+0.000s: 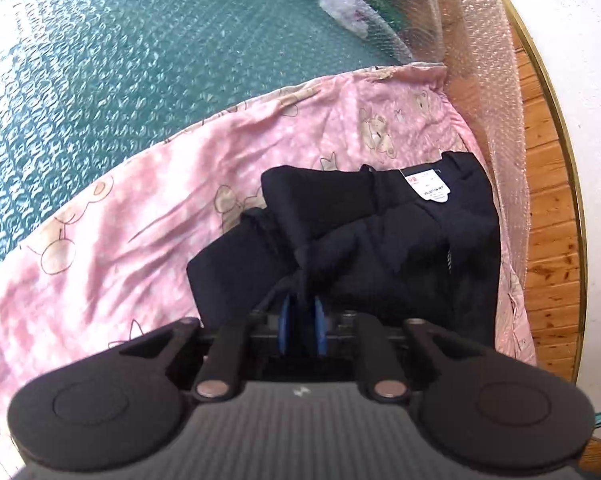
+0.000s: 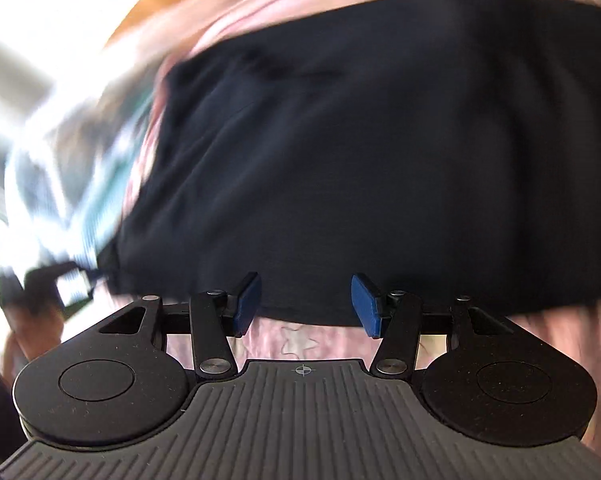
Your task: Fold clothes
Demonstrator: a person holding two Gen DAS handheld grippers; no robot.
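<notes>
Dark trousers [image 1: 380,240] lying crumpled on a pink sheet [image 1: 140,208], close to the sheet's right edge, paper tag [image 1: 430,186] showing at the far end. Left gripper [image 1: 300,320] with fingers pressed together on a bunched ridge of the dark cloth, pulling it up into a peak. Right gripper [image 2: 306,306] with fingers spread, nothing between them, poised just above the near hem of the trousers [image 2: 340,160]; view badly blurred. Soft, light, floppy fabric by the look of it, likely to sag and slide, so best taken at hem or waistband corners. Plenty of open pink sheet to the left for spreading out; wooden rim [image 1: 548,200] and bubble wrap [image 1: 488,80] crowding the right
</notes>
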